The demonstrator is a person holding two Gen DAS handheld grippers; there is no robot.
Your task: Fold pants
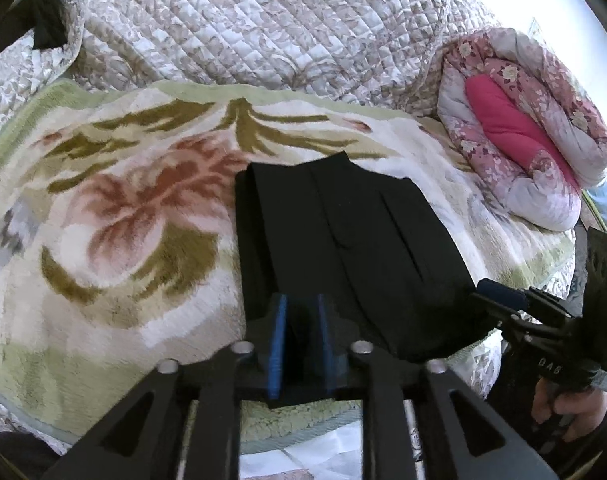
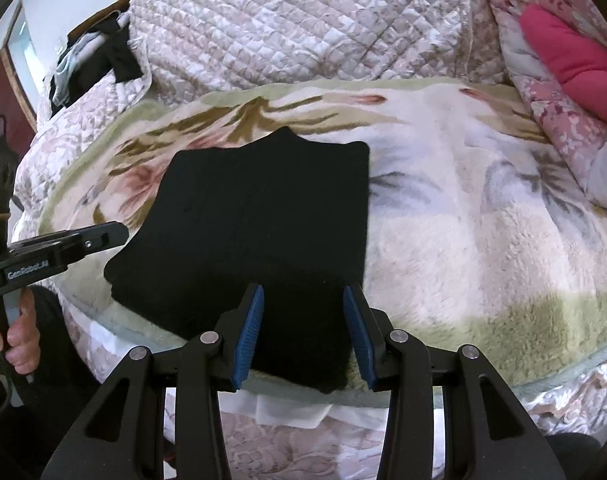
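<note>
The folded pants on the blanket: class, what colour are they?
Plain black pants, clearest in the right wrist view.

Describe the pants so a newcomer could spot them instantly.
Find the fleecy floral blanket spread over the quilted bedspread. Near its front edge lie the pants, folded into a compact rectangle. They are the only plain black item on the pale flowered fleece.
</note>
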